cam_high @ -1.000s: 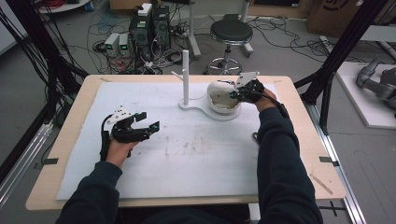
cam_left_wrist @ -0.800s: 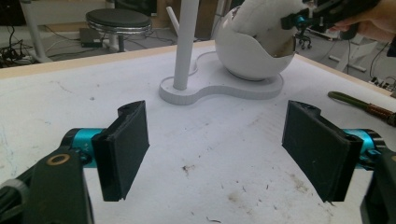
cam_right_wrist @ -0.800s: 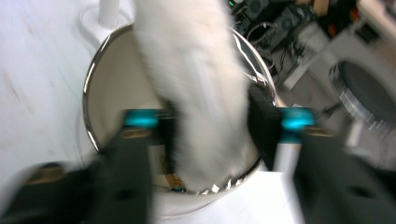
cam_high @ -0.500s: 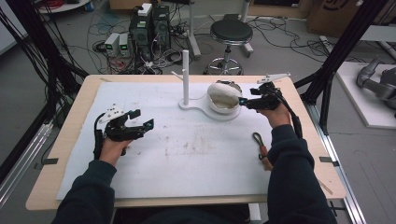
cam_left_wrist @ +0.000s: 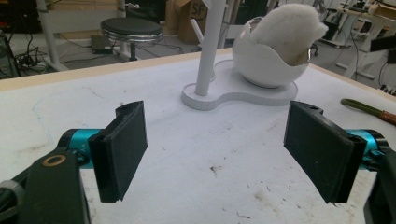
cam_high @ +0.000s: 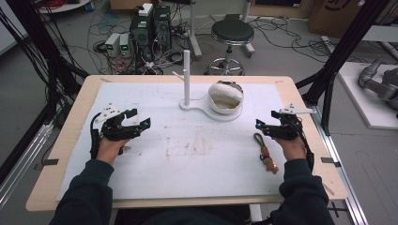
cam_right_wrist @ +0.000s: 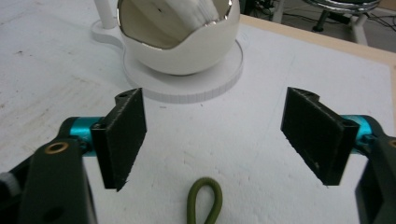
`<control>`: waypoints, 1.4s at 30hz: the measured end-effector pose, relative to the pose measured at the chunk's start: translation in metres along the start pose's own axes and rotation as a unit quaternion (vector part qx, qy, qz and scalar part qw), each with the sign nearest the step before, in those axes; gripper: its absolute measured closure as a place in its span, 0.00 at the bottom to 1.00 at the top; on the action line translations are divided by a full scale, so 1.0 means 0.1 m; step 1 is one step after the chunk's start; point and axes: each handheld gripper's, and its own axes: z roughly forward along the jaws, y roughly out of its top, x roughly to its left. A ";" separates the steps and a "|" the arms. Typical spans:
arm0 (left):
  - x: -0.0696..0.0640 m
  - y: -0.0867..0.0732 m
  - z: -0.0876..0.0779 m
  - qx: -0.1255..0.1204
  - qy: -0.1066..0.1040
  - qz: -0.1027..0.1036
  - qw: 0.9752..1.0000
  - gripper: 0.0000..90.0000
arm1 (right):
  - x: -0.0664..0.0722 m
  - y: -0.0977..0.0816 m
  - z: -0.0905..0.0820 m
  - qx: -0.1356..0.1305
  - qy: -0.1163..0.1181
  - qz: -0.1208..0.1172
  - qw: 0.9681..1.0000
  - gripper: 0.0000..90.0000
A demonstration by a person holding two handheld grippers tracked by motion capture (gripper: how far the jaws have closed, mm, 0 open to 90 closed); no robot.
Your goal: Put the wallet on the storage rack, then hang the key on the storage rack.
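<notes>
A white egg-shaped bowl (cam_high: 226, 97) with fluffy white lining sits on a white stand beside an upright post (cam_high: 186, 77); the left gripper view has the bowl (cam_left_wrist: 271, 56) and the right gripper view has the bowl (cam_right_wrist: 180, 42). A keychain (cam_high: 264, 152) with an olive loop (cam_right_wrist: 204, 203) and a brown charm lies on the mat by my right hand. My right gripper (cam_high: 265, 119) is open just above the loop; its jaws have just been opening, with nothing between them (cam_right_wrist: 215, 140). My left gripper (cam_high: 142, 117) is open and holds nothing at the left (cam_left_wrist: 217, 149).
A white mat (cam_high: 187, 154) covers most of the wooden table. Beyond the far edge stand a black stool (cam_high: 232, 33), computer boxes (cam_high: 150, 26) and loose cables. Black frame posts rise at both sides of the table.
My right hand has pulled back from the bowl to the right side of the mat, and its jaws have opened. The left hand has hardly moved.
</notes>
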 end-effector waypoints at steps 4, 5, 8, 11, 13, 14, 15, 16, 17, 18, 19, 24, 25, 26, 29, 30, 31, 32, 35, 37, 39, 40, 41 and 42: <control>0.01 0.00 -0.01 0.004 0.001 0.001 1.000 0.24 | 0.01 -0.10 -0.02 0.005 -0.008 -0.001 1.000 0.24; 0.00 -0.01 0.00 0.007 0.002 0.002 1.000 0.24 | 0.02 -0.09 -0.02 0.001 -0.010 0.001 1.000 0.24; 0.00 -0.01 -0.01 0.012 0.004 0.004 1.000 0.24 | 0.02 -0.09 -0.01 0.000 -0.009 -0.005 1.000 0.24; 0.00 -0.03 -0.01 0.014 0.007 0.002 1.000 0.24 | 0.04 -0.11 -0.01 0.004 -0.009 -0.012 1.000 0.24; 0.00 -0.03 -0.01 0.015 0.008 0.002 1.000 0.24 | 0.03 -0.12 -0.03 0.006 -0.008 -0.014 1.000 0.24; 0.01 -0.03 -0.01 0.013 0.009 0.001 1.000 0.24 | 0.03 -0.13 -0.03 0.003 -0.008 -0.014 1.000 0.24; 0.02 -0.04 0.00 0.014 0.009 -0.001 1.000 0.24 | 0.02 -0.14 -0.04 0.004 -0.008 -0.012 1.000 0.24; 0.02 -0.04 0.00 0.014 0.009 -0.001 1.000 0.24 | 0.02 -0.14 -0.04 0.004 -0.008 -0.012 1.000 0.24; 0.02 -0.04 0.00 0.014 0.009 -0.003 1.000 0.24 | 0.01 -0.15 -0.05 0.005 -0.008 -0.010 1.000 0.24; 0.03 -0.04 0.00 0.013 0.009 -0.005 1.000 0.24 | 0.00 -0.17 -0.05 0.008 -0.007 -0.011 1.000 0.24; 0.03 -0.04 0.00 0.012 0.009 -0.005 1.000 0.24 | 0.00 -0.19 -0.05 0.012 -0.005 -0.011 1.000 0.24; 0.03 -0.04 0.01 0.012 0.008 -0.007 1.000 0.24 | 0.01 -0.29 -0.05 0.042 0.008 -0.020 0.999 0.38; 0.03 -0.04 0.01 0.012 0.007 -0.010 1.000 0.24 | 0.01 -0.30 -0.06 0.050 0.015 -0.022 0.998 0.44; 0.03 -0.04 0.01 0.012 0.007 -0.010 1.000 0.24 | 0.01 -0.30 -0.06 0.050 0.015 -0.022 0.998 0.44; 0.03 -0.04 0.02 0.017 0.008 -0.006 1.000 0.24 | 0.04 -0.34 -0.05 0.071 0.036 -0.040 0.996 0.62; 0.03 -0.04 0.02 0.017 0.008 -0.006 1.000 0.24 | 0.04 -0.34 -0.04 0.079 0.041 -0.046 0.995 0.65; 0.02 -0.04 0.02 0.021 0.009 -0.005 1.000 0.24 | 0.05 -0.35 -0.04 0.084 0.043 -0.051 0.994 0.66; 0.01 -0.04 0.02 0.020 0.010 -0.005 1.000 0.24 | 0.06 -0.35 -0.04 0.090 0.045 -0.054 0.994 0.68; -0.01 -0.04 0.02 0.021 0.011 -0.002 1.000 0.24 | 0.08 -0.36 -0.05 0.094 0.049 -0.058 0.993 0.67; -0.01 -0.04 0.02 0.021 0.012 -0.001 1.000 0.24 | 0.09 -0.39 -0.05 0.096 0.053 -0.051 0.993 0.64; -0.02 -0.05 0.04 0.027 0.012 0.001 1.000 0.24 | 0.09 -0.42 -0.05 0.105 0.053 -0.047 0.992 0.65; -0.02 -0.05 0.04 0.027 0.012 0.001 1.000 0.24 | 0.08 -0.43 -0.05 0.111 0.053 -0.046 0.991 0.65; -0.02 -0.05 0.06 0.026 0.010 0.000 1.000 0.25 | 0.08 -0.45 -0.05 0.114 0.053 -0.046 0.991 0.65; -0.02 -0.05 0.06 0.026 0.010 0.000 1.000 0.25 | 0.08 -0.46 -0.06 0.120 0.052 -0.042 0.990 0.65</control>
